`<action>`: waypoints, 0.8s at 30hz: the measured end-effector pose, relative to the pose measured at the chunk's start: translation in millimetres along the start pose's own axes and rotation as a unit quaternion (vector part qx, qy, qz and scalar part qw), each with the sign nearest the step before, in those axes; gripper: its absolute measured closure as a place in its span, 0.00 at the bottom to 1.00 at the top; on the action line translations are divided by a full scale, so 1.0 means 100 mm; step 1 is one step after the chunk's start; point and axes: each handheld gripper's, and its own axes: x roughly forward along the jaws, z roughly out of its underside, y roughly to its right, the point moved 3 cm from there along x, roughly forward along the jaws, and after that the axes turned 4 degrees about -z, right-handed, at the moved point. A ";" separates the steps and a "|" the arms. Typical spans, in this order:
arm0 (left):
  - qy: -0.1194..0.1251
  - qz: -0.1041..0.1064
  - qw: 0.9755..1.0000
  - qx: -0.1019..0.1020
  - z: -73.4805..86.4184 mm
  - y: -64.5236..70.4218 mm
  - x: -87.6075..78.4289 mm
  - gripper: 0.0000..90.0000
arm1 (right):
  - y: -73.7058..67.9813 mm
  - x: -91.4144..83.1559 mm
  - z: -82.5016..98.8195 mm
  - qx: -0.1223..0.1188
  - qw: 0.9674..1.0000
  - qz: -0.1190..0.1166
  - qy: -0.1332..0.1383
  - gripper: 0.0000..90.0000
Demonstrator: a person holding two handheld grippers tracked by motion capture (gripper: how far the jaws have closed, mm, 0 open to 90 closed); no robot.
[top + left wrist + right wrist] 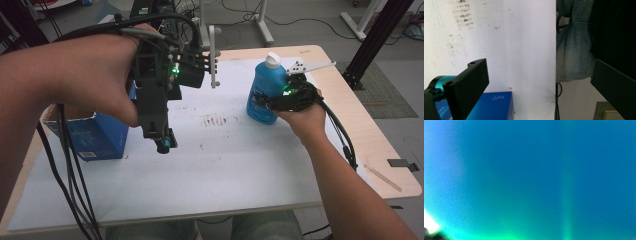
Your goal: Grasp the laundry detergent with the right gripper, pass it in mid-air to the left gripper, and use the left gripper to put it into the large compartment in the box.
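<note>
Right gripper [272,102] seemingly clamped on upright blue bottle [264,90]; left gripper [165,142] spread wide, raised left of bottle above blue box [97,135].

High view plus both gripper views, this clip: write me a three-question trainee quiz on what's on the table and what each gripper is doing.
1. True or false: the left gripper is raised above the white mat with its fingers spread apart and nothing between them.
2. Which thing is the right gripper pressed against? A) the blue box B) the blue bottle C) the table edge
3. Fill in: the bottle stands upright and its cap is coloured ____.

Key: 1 true. 2 B; whether the fingers are actually closed on it cannot be told. 3 white.
</note>
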 end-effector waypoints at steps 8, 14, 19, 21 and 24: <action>0.000 0.002 1.000 -0.001 0.01 -0.02 0.00 0.02 | -0.03 0.01 0.01 -0.003 1.000 -0.006 0.010 0.46; 0.000 0.000 1.000 -0.004 0.02 -0.02 0.01 0.02 | -0.04 0.00 0.01 -0.019 1.000 0.001 0.011 0.50; 0.001 -0.004 1.000 -0.004 0.02 -0.02 0.00 0.02 | -0.06 0.00 0.01 -0.018 1.000 0.009 0.014 0.51; 0.004 -0.006 1.000 -0.005 0.02 -0.04 0.00 0.02 | -0.06 -0.03 -0.01 -0.020 1.000 0.007 0.019 0.51; 0.002 -0.007 1.000 -0.008 0.02 -0.07 0.01 0.02 | -0.08 -0.09 -0.06 -0.022 0.999 -0.001 0.033 0.51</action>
